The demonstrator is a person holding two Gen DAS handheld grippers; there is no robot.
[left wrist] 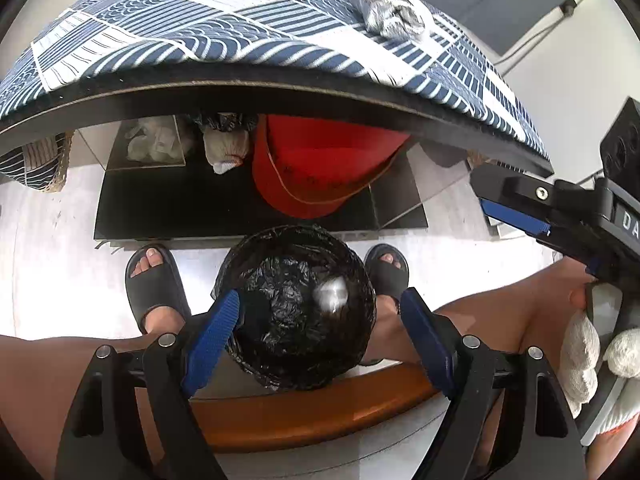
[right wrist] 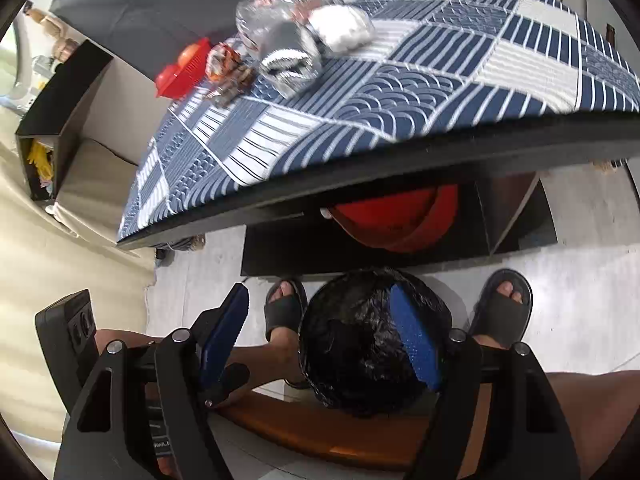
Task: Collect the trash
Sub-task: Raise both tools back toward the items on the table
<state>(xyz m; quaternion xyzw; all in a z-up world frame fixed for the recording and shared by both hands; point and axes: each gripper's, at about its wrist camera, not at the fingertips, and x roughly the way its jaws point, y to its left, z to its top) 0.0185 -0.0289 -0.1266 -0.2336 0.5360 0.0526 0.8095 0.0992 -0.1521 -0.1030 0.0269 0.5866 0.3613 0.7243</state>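
I hold the left gripper (left wrist: 320, 328) over the bin (left wrist: 296, 308), which stands on the floor between my two sandalled feet. Its jaws stand apart with nothing between the pads; a pale, blurred scrap (left wrist: 334, 294) shows inside the bin over the black liner. The right gripper (right wrist: 320, 340) is likewise spread and empty, one pad over the liner, the other outside the rim.

The remaining trash lies on the patterned tablecloth (right wrist: 400, 120), well apart from both grippers: a crumpled silver wrapper (right wrist: 286, 54), a white wad (right wrist: 344, 32) just beside it, clear plastic film and a small orange-printed wrapper (right wrist: 226, 66).

Handling, as I judge it: all pieces are light, soft and crushable. The foil and film will be slippery and will spring back, so I would close on a bunched fold at mid-body, not on a loose edge. The wad should compress and hold readily.

View differences: the right wrist view shows the table items whole, plus a red plastic object (right wrist: 182, 70) at the far edge. The left wrist view crops them but shows the floor under the table: a red tub (left wrist: 320, 168) and bagged items beside it.
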